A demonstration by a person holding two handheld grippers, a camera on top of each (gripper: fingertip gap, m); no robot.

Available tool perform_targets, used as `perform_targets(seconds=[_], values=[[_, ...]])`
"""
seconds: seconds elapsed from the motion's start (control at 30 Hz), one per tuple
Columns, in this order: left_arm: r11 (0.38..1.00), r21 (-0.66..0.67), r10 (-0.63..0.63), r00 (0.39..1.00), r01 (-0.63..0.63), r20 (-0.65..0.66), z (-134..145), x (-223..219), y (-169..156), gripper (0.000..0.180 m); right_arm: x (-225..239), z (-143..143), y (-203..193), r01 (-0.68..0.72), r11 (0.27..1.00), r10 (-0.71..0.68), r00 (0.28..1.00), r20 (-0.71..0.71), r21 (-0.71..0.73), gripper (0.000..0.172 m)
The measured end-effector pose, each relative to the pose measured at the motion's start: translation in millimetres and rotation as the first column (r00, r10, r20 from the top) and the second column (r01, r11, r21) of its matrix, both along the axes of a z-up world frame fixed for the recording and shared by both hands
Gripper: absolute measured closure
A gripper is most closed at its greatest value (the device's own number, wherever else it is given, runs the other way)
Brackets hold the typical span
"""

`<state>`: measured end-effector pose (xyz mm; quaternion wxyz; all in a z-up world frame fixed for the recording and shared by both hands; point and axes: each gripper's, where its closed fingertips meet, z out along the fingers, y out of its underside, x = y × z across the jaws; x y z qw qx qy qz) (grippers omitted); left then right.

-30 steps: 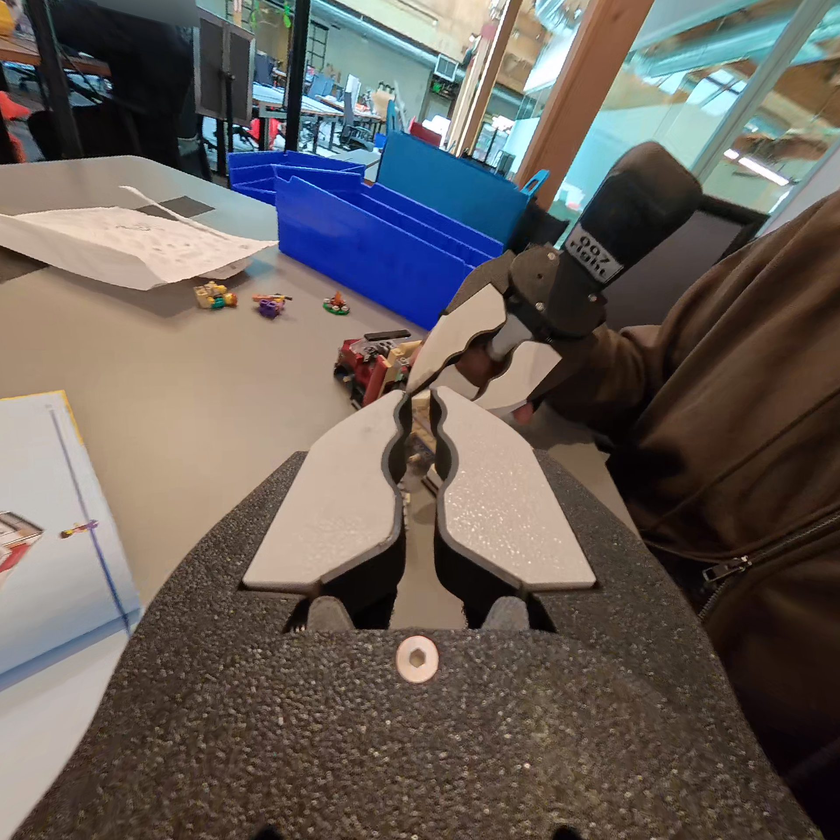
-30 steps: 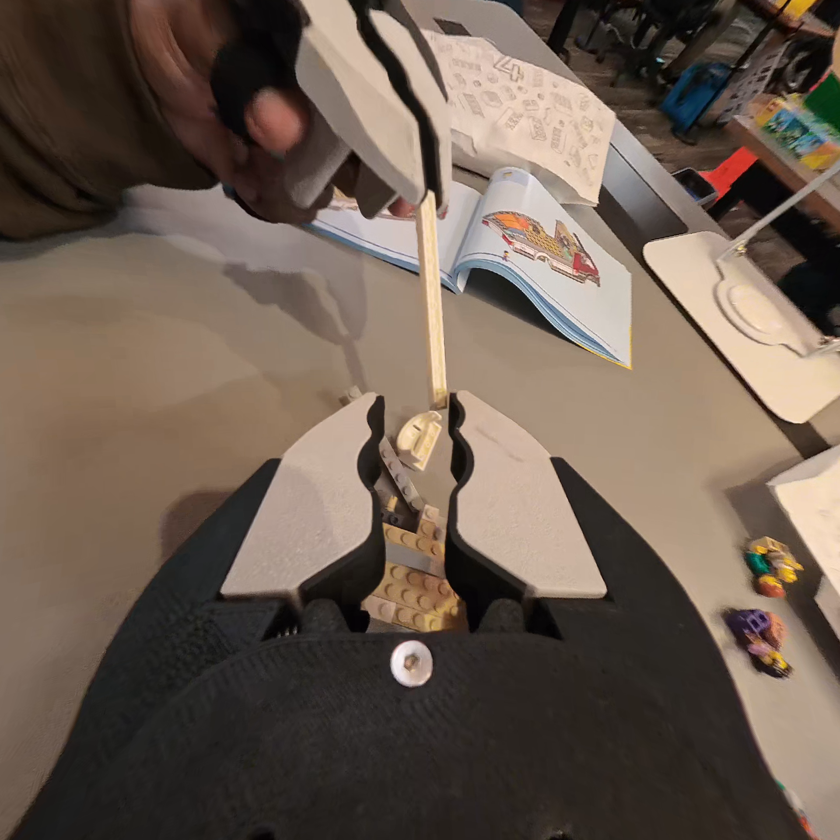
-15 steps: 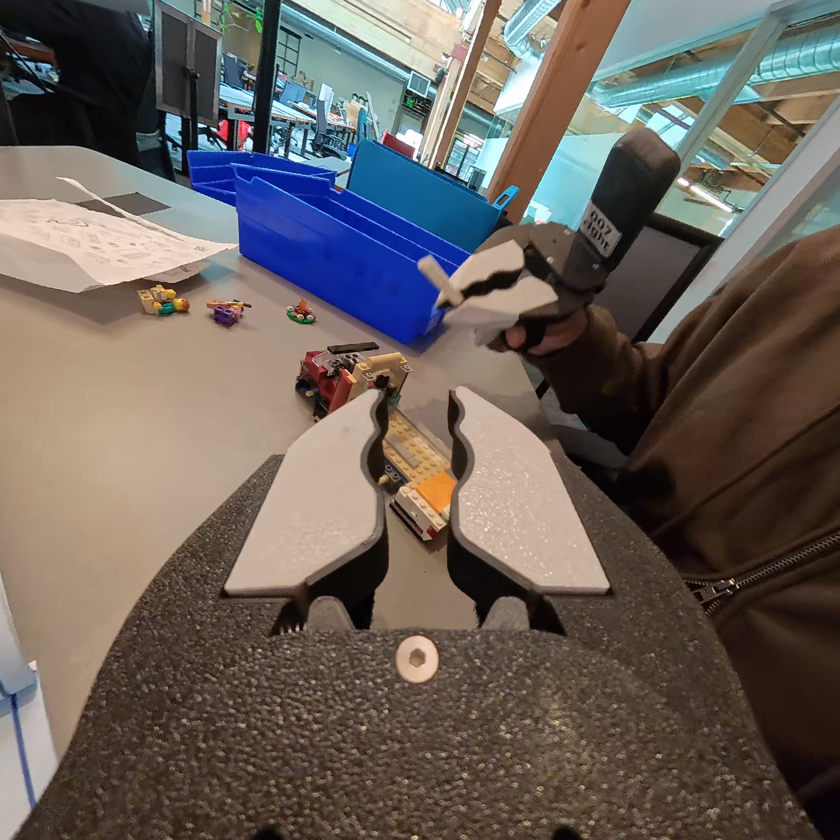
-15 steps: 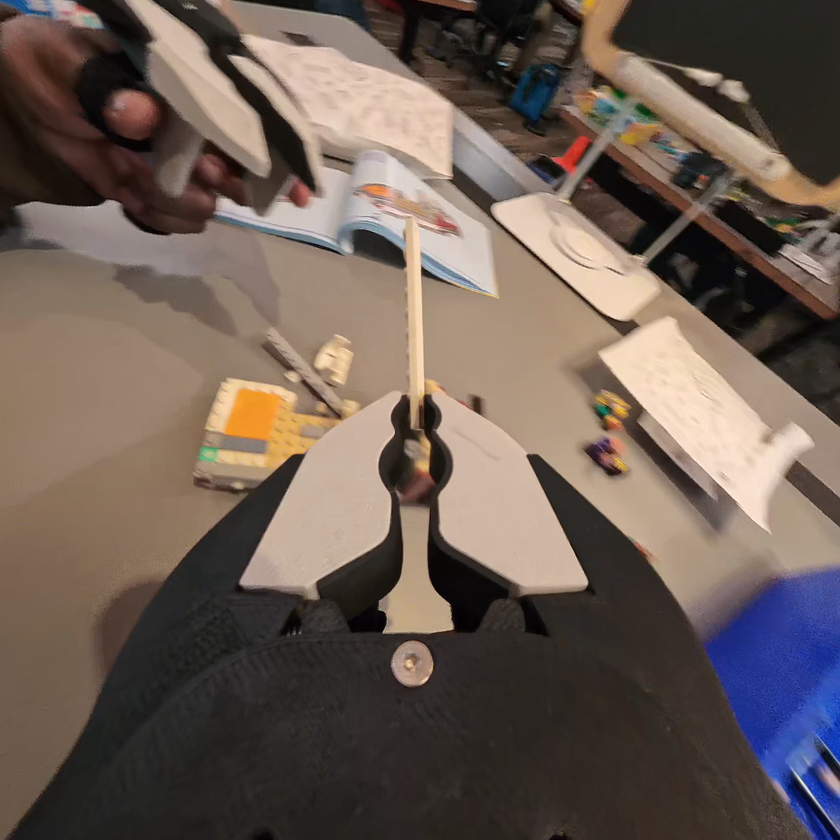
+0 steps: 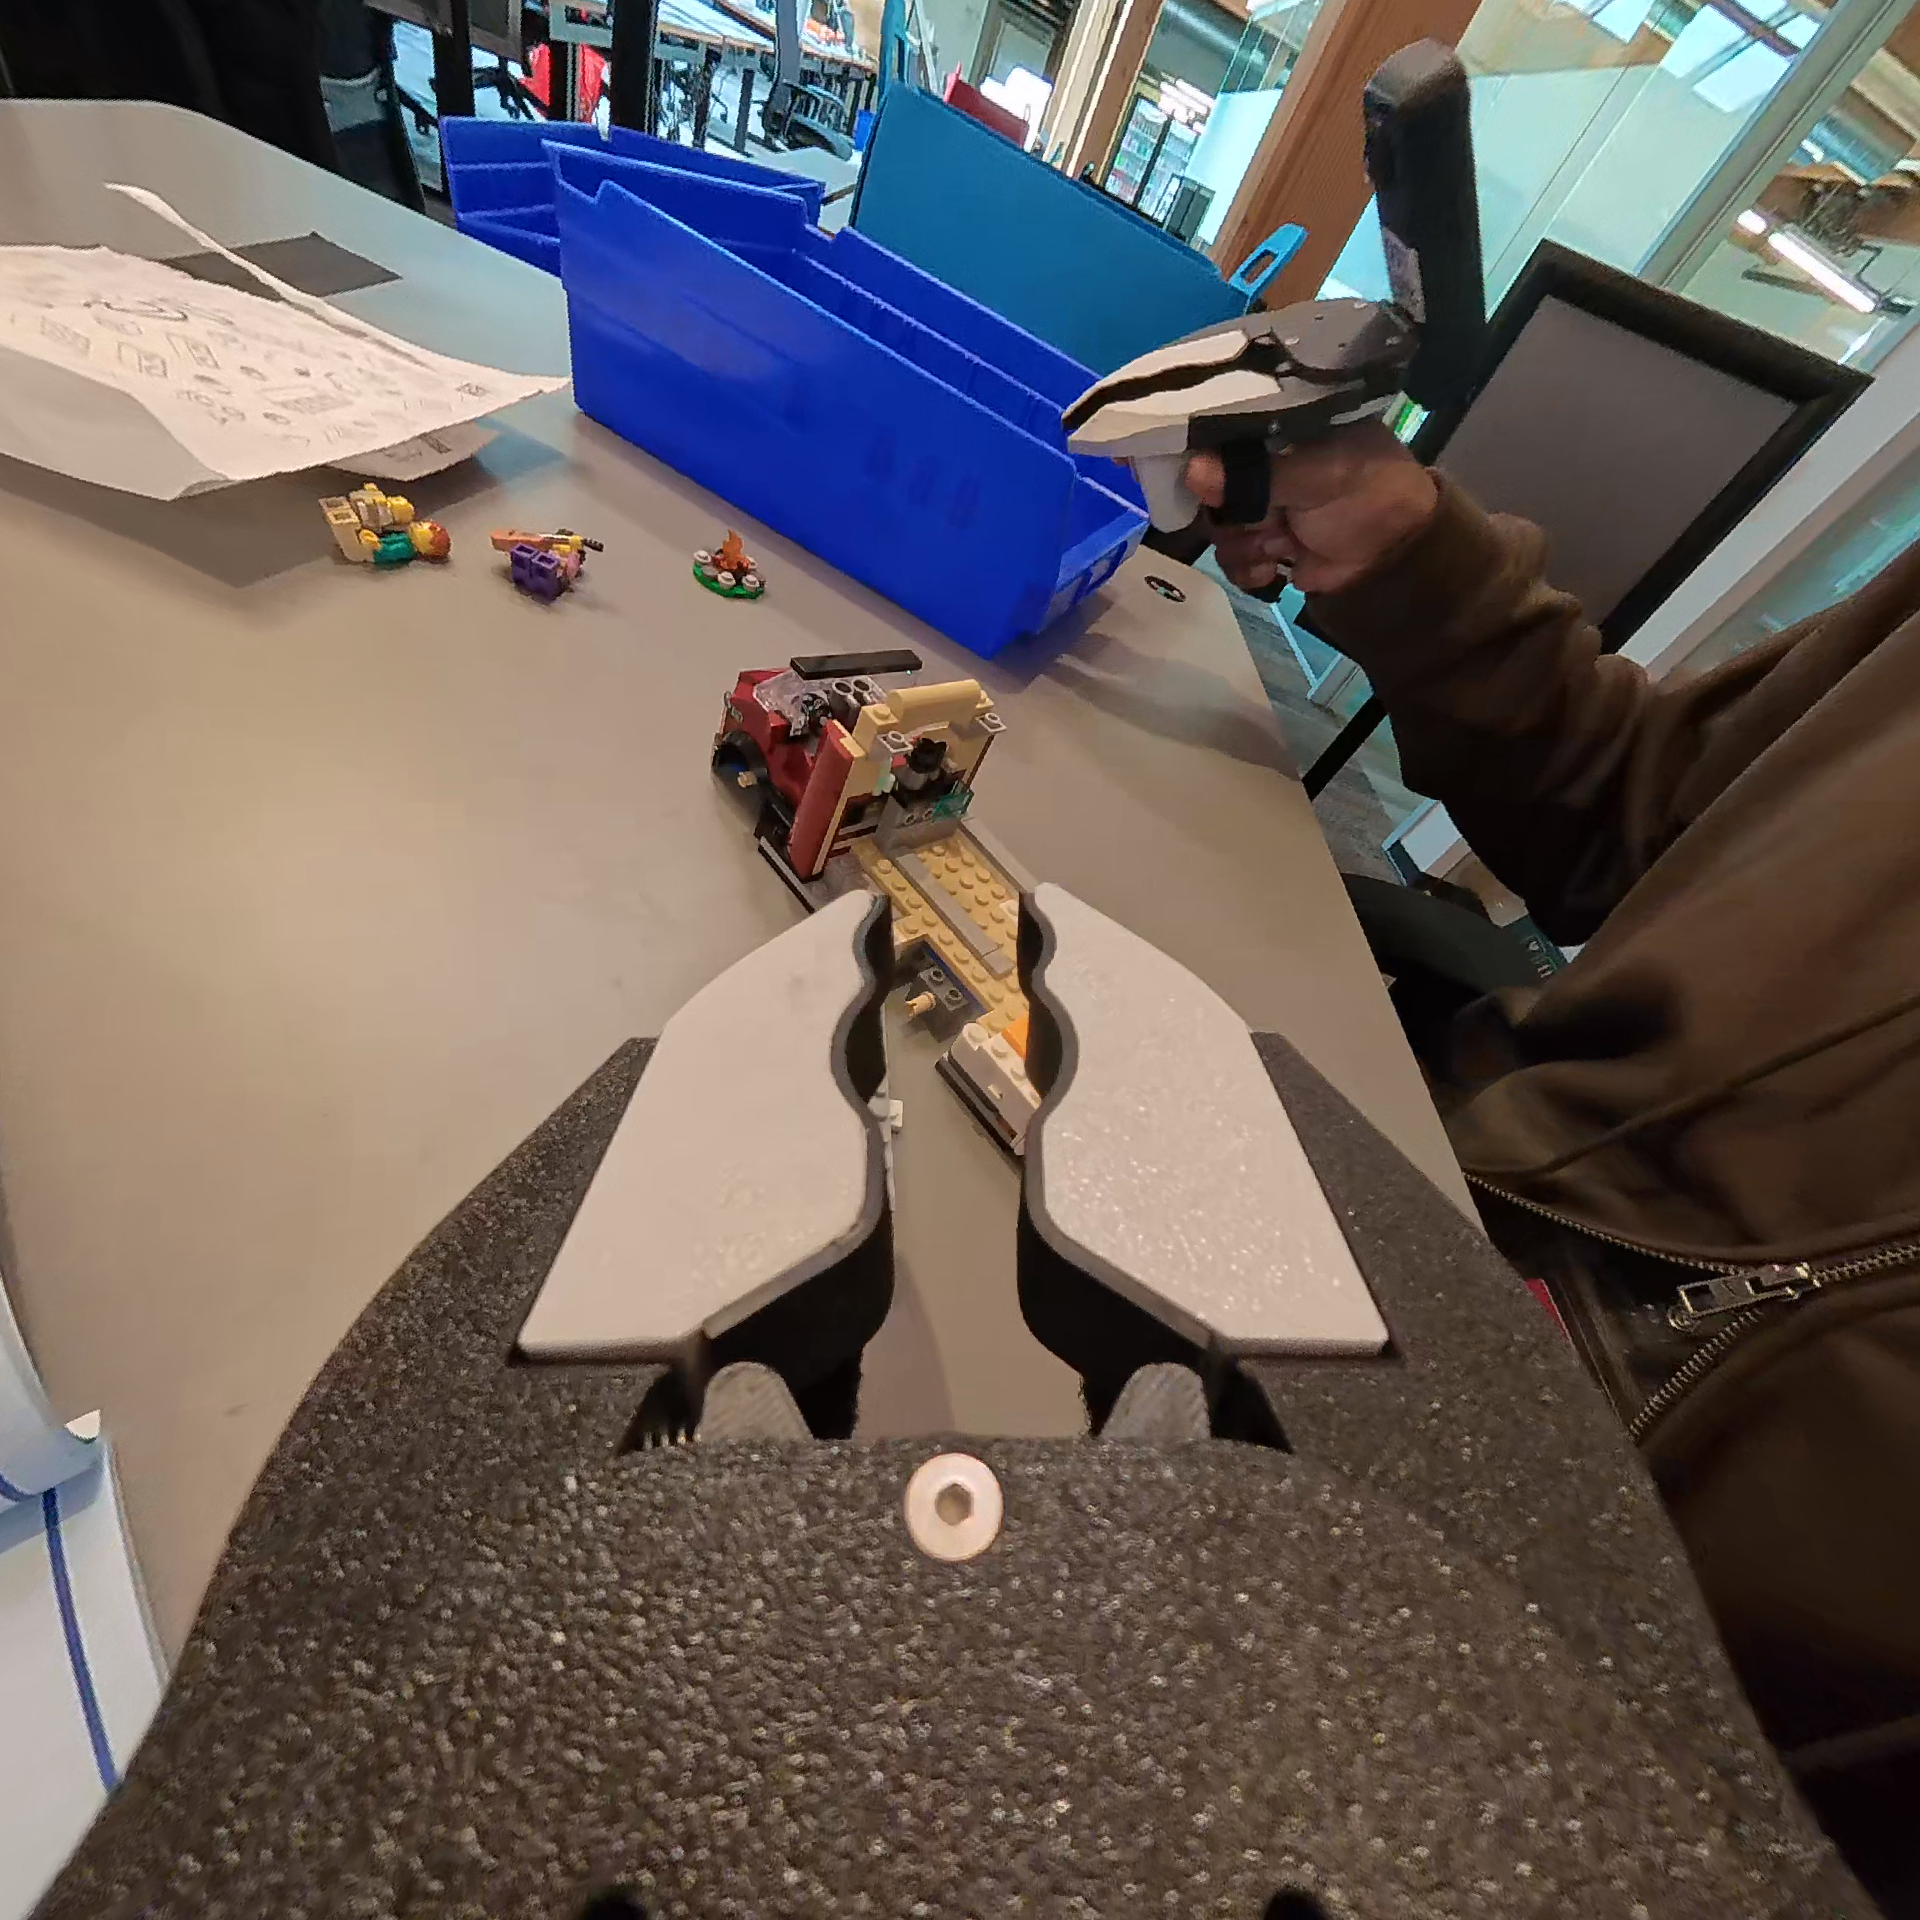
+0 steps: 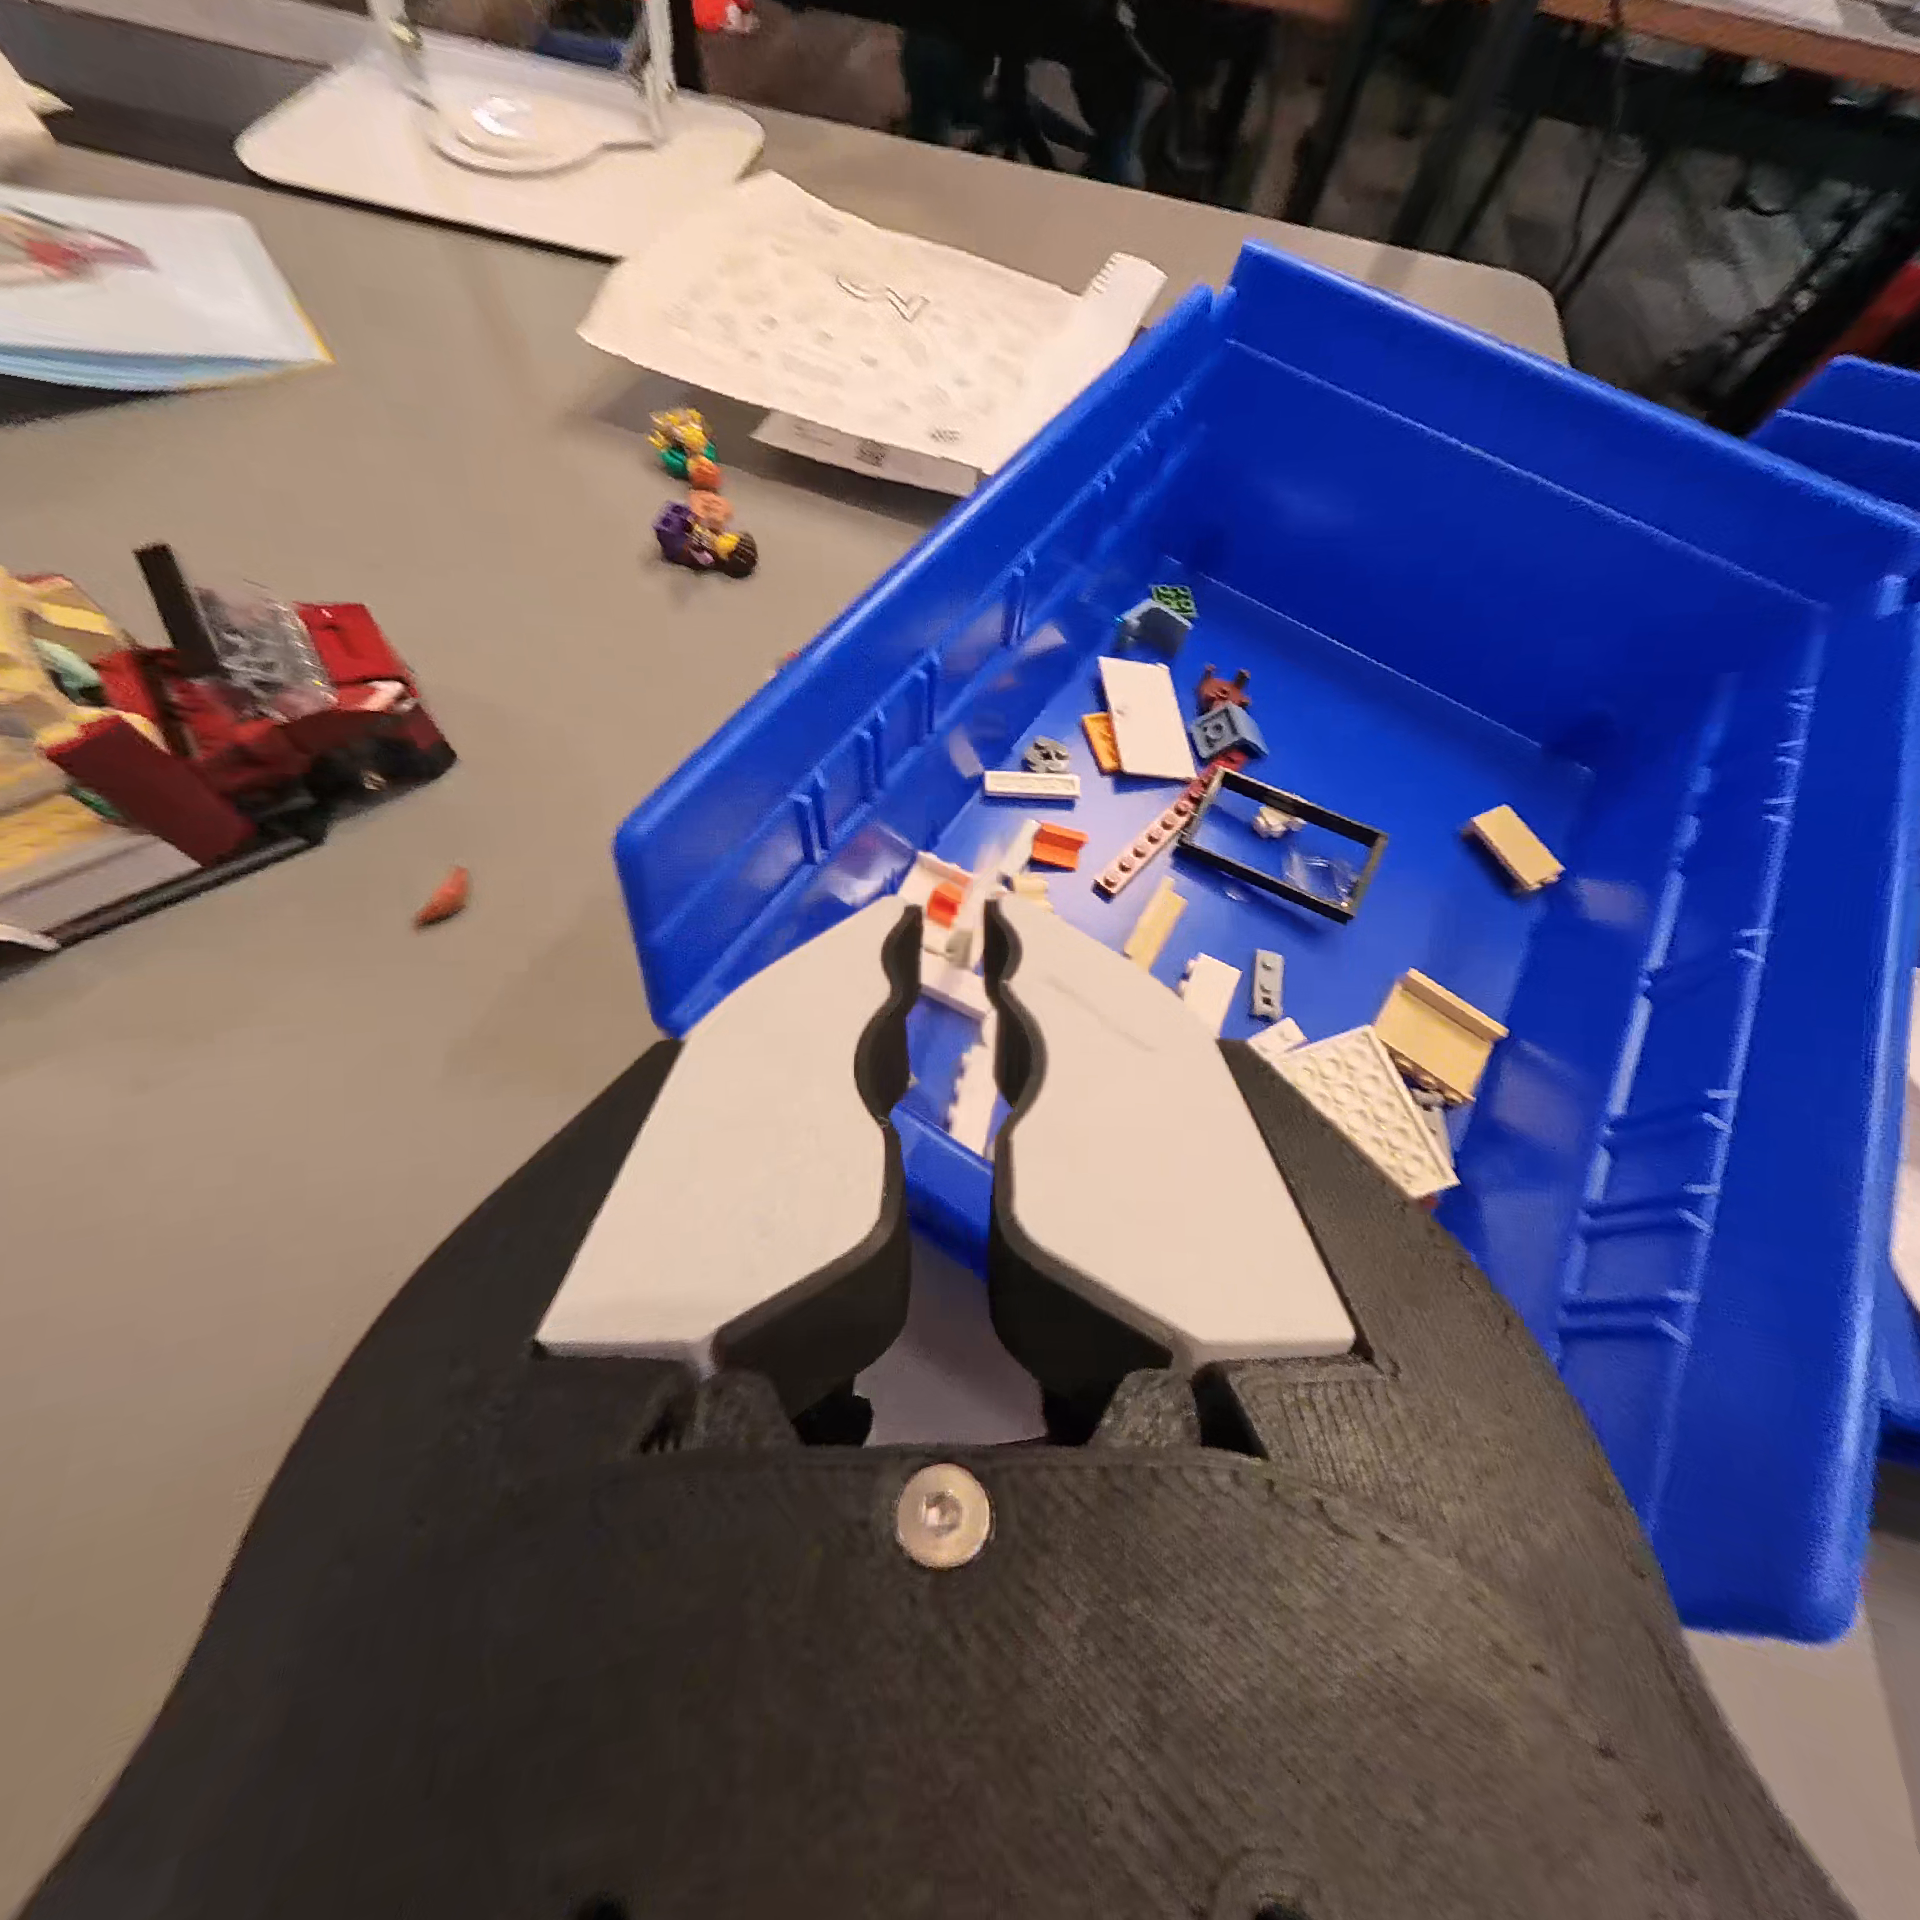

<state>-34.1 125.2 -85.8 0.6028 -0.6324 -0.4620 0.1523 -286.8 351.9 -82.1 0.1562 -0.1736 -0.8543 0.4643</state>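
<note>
The red and tan toy-brick vehicle model (image 5: 852, 769) lies beyond the left gripper (image 5: 954, 914), jaws parted and bare; the right gripper (image 6: 951, 920), jaws narrowly apart, hovers over the blue plastic bin (image 6: 1714, 582) of loose bricks; whether it grips anything is unclear.

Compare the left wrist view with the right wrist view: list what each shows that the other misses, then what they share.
Only the left wrist view: the left gripper, jaws apart above the tan studded plate of the brick model, and the person's brown sleeve.

Only the right wrist view: the loose bricks inside the blue plastic bin, a black window frame among them, a white lamp base and an open booklet.

Both: the right gripper, the dark red brick vehicle, the grey table, two small toy figures and the printed paper sheet.
</note>
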Motion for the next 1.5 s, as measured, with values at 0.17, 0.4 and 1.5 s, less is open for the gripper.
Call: perform_targets(seconds=[0.17, 0.4, 1.5], values=[[0.997, -0.063, -0.029, 0.999, 0.032, 0.045, -9, 5, 2, 0.156, 53, 11, -27, -0.217, 0.975, 0.221, 0.970, -0.102, 0.049, 0.158], [0.937, -0.283, -0.199, 0.979, 0.206, 0.052, -26, 22, 32, 0.149, 207, -39, -94, -0.704, 0.709, 0.693, 0.706, 0.147, 0.038, 0.155], [0.776, -0.538, -0.243, 0.943, 0.330, 0.228, -85, 22, 58, 0.155, 270, -73, -162, -0.711, 0.655, 0.734, 0.679, 0.009, 0.255, 0.163]])
